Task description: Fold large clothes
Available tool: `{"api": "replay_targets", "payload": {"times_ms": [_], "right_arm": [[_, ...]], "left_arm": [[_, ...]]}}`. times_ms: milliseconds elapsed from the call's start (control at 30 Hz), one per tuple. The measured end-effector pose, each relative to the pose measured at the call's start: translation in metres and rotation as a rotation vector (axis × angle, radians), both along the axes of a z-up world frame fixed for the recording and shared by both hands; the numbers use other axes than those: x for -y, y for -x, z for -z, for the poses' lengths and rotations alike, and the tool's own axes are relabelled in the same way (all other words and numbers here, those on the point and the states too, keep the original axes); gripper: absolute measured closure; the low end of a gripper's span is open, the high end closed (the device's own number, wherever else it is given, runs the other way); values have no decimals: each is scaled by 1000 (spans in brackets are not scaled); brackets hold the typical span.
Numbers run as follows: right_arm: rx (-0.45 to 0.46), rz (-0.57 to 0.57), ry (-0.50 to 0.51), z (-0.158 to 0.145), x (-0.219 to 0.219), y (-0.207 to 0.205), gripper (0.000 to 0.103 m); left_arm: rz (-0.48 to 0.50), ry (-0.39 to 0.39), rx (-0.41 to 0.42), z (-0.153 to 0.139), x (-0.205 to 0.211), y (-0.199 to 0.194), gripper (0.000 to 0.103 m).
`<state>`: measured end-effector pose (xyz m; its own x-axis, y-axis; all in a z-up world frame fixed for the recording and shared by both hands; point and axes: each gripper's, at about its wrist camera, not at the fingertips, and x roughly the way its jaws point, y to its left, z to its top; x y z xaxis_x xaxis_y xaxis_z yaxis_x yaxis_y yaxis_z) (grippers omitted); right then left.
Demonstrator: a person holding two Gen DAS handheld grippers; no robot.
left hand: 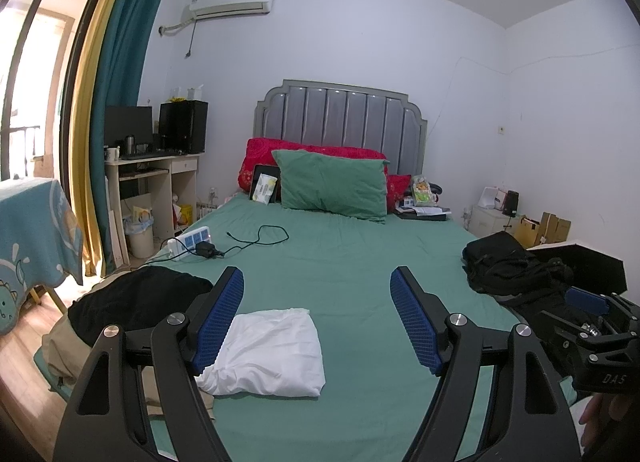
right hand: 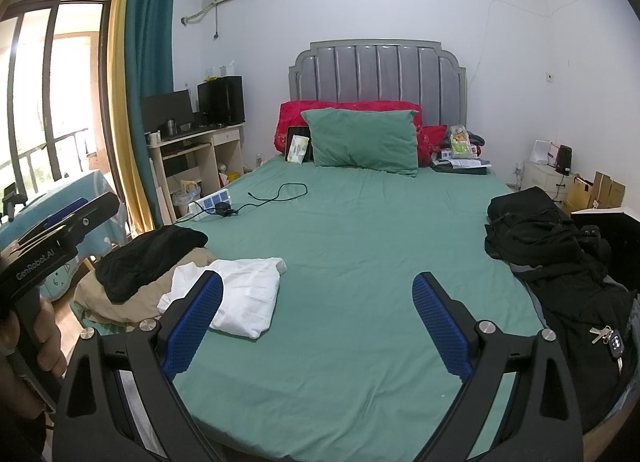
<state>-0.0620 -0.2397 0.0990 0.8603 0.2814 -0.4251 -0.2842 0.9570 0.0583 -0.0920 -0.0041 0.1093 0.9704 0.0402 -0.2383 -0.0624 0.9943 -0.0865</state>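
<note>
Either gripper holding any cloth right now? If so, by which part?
Nothing held. Left gripper and right gripper are both open and empty above the bed; the white garment lies loose.

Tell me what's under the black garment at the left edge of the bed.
The black garment lies on top of tan clothing, which shows below it. What else is in that pile, if anything, is covered and can't be seen.

The middle of the bed point(right hand: 360, 262) is left open for passage, bounded by the folded white garment point(right hand: 240, 294) and clothes pile point(right hand: 132, 274) leftward and a black backpack point(right hand: 532, 234) rightward.
</note>
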Motion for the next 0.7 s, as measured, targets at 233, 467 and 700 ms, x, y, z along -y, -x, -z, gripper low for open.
{"api": "replay_targets", "payload": {"times_ms": [233,467,700], "right_arm": [[0,0,0,0,0,0,8],[-10,3,-1,5,0,0,8],[-41,12,-2,17,-1,-6,8]], "left_arm": [[1,1,0,-1,-2,-1,24],[-2,1,-8,3,2,0,24],[7,-9,-46,22,12,1,24]]}}
